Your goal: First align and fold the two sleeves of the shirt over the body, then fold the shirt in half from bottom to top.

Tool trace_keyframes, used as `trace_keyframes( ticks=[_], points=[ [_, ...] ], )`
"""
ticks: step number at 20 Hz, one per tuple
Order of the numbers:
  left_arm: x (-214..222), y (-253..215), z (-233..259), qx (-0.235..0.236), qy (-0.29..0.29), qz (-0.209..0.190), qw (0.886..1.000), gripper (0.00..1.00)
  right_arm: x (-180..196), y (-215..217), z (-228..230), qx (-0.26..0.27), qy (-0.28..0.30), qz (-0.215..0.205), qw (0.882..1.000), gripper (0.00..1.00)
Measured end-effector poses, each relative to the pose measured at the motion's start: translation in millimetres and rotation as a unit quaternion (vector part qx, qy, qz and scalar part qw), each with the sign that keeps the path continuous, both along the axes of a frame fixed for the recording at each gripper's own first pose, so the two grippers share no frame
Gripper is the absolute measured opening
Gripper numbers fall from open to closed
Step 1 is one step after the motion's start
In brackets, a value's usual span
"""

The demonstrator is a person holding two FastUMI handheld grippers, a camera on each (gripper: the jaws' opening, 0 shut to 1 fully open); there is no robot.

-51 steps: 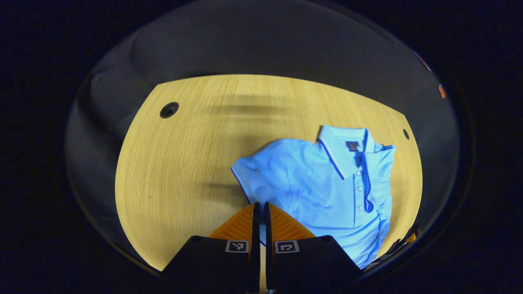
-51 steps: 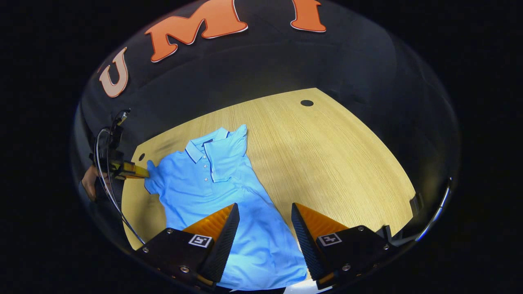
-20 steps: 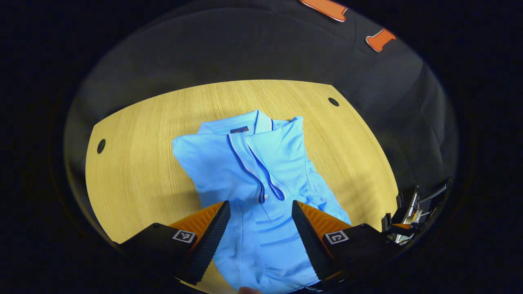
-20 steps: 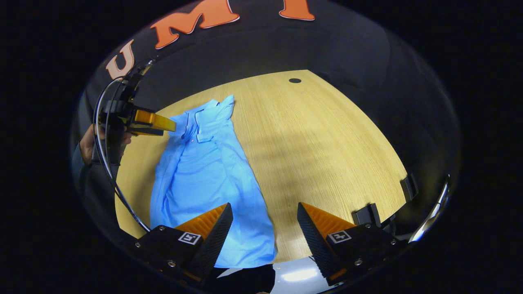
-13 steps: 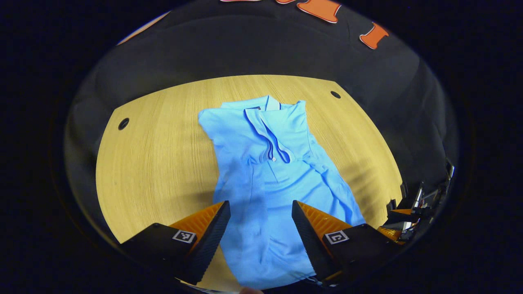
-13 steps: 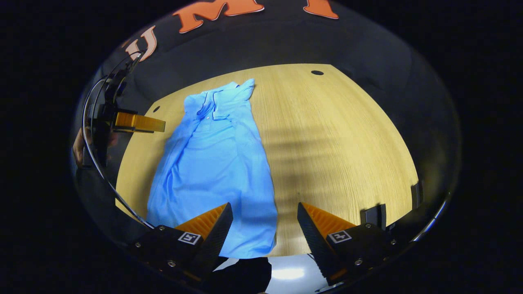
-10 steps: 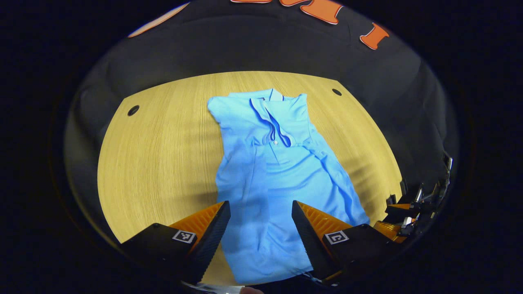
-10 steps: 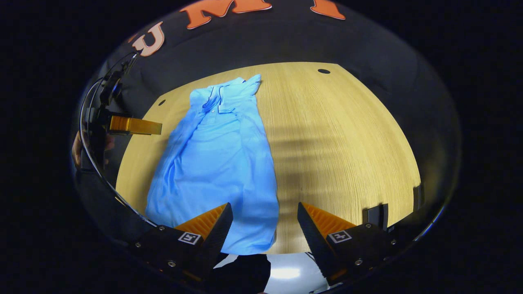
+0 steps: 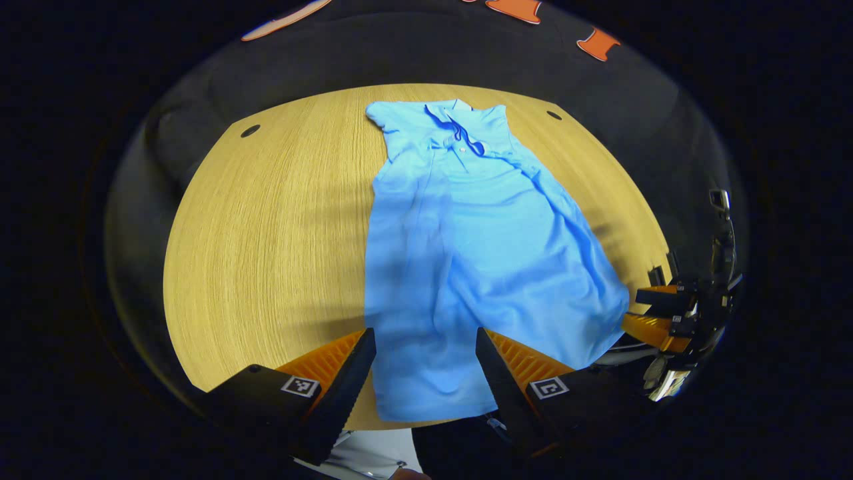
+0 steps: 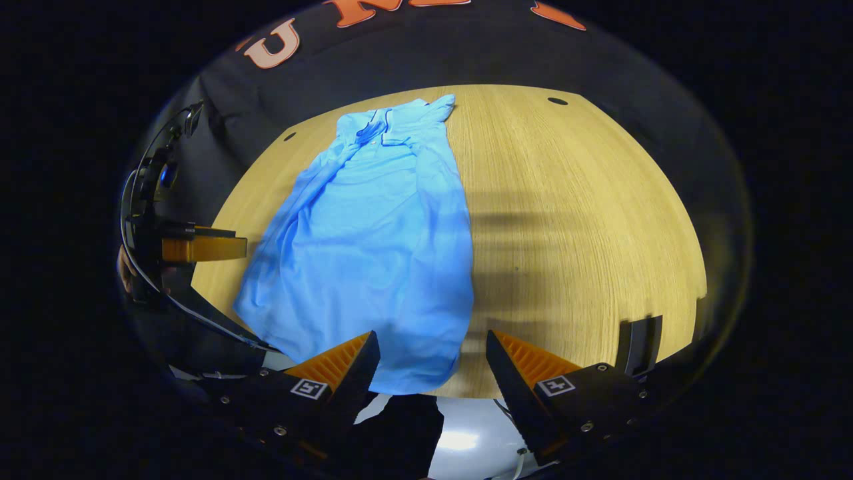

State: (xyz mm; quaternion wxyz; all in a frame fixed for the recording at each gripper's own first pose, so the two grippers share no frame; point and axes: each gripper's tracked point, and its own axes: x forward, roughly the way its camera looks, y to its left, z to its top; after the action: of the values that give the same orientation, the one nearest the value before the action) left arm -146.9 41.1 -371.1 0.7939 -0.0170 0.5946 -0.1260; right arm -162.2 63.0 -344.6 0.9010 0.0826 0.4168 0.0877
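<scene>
A light blue polo shirt lies lengthwise on the wooden table, collar at the far end and hem at the near edge. Both sleeves are folded in over the body. My left gripper hovers open above the hem's left corner, nothing between its fingers. My right gripper is open too, above the hem's right corner. In the left gripper view the right gripper appears at the right; in the right gripper view the left gripper appears at the left with a hand behind it.
The table has small round holes near its far corners. Bare wood stretches to both sides of the shirt. Beyond the near edge the pale floor shows. Black cloth walls close the booth behind.
The left gripper let go of the left sleeve, which now lies folded over the body. Both grippers drew back from the collar end to the hem at the near edge, staying open.
</scene>
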Motion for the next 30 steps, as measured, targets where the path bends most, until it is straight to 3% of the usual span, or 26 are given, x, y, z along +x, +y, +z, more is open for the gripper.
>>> trace_keyframes(
  ticks=[5, 10, 12, 13, 14, 15, 16, 17, 18, 20, 22, 25, 30],
  points=[
    [-33.2, 0.3, -20.1, -0.006, 0.034, 0.034, 0.999, 0.99, -4.8, 14.2, -14.9, -0.001, 0.003, 0.024, 1.000, 0.97],
    [-53.8, 8.5, -39.3, 0.015, 0.046, 0.028, 0.998, 1.00, -7.6, 14.5, -28.7, -0.015, 0.015, 0.017, 1.000, 0.91],
    [-68.1, 10.5, -46.6, 0.027, 0.059, 0.021, 0.998, 0.99, -11.5, 14.9, -30.3, -0.008, 0.022, 0.001, 1.000, 0.80],
    [-64.5, 9.3, -43.9, 0.030, 0.040, 0.014, 0.999, 0.99, -12.5, 16.6, -31.8, -0.006, 0.023, -0.005, 1.000, 0.63],
    [-67.1, 7.9, -46.9, 0.041, 0.039, 0.008, 0.998, 0.96, -14.8, 16.2, -32.2, -0.007, 0.027, -0.011, 1.000, 0.54],
    [-70.1, 6.4, -48.2, 0.054, 0.033, -0.009, 0.998, 1.00, -15.1, 14.7, -35.2, -0.008, 0.030, -0.019, 0.999, 0.40],
    [-71.3, 0.1, -45.8, 0.052, 0.025, -0.021, 0.998, 1.00, -16.7, 10.2, -37.0, -0.007, 0.035, -0.036, 0.999, 0.34],
    [-73.1, -3.2, -46.6, 0.053, 0.027, -0.024, 0.998, 0.99, -19.5, 9.8, -37.4, 0.008, 0.050, -0.053, 0.997, 0.19],
    [-73.7, -6.0, -45.8, 0.050, 0.026, -0.021, 0.998, 0.96, -23.5, 12.7, -38.7, 0.034, 0.065, -0.067, 0.995, 0.12],
    [-73.2, -8.7, -47.6, 0.044, 0.030, -0.015, 0.998, 0.54, -28.8, 16.4, -40.5, 0.079, 0.091, -0.091, 0.988, 0.08],
    [-71.3, -9.8, -47.1, 0.029, 0.043, 0.016, 0.999, 0.13, -33.7, 18.9, -40.2, 0.105, 0.097, -0.095, 0.985, 0.05],
    [-68.2, -19.2, -40.2, -0.018, 0.052, 0.043, 0.998, 0.09, -28.1, 18.7, -26.2, 0.117, 0.075, -0.092, 0.986, 0.03],
    [-31.5, -22.7, -3.5, -0.043, -0.003, 0.041, 0.998, 0.09, 2.3, 17.7, 18.5, 0.145, 0.019, -0.080, 0.986, 0.03]
  ],
)
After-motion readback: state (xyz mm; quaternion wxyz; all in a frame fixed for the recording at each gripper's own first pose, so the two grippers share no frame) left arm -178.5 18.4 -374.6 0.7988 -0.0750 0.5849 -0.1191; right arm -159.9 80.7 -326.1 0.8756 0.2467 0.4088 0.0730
